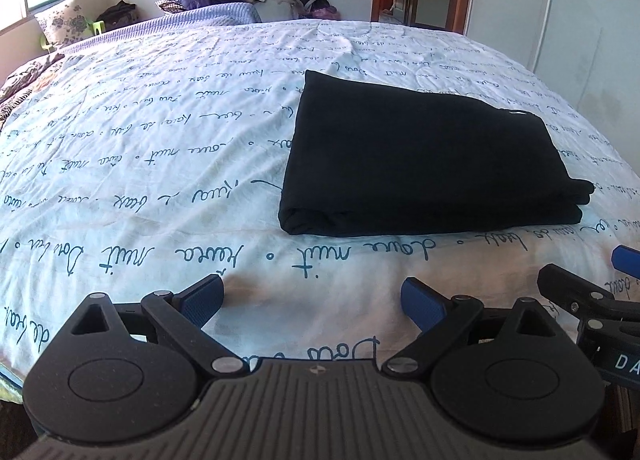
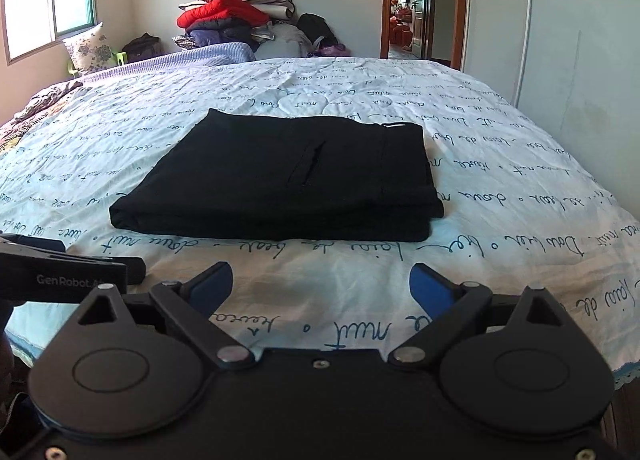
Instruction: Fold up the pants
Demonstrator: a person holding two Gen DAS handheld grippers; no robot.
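Right wrist view: both grippers, right gripper (image 2: 321, 286) and left gripper (image 1: 312, 298), tilt downward, spread (empty), short of the folded pants (image 2: 280, 184).

free: bedspread (image 2: 500, 188) around folded pants (image 2: 276, 188) | obstacle: clothes pile (image 2: 240, 20) at far edge

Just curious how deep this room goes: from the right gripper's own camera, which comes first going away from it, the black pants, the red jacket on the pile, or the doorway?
From the right gripper:
1. Black pants, straight ahead on the bed.
2. Red jacket, beyond the bed, left of centre.
3. Doorway, farthest, back right.
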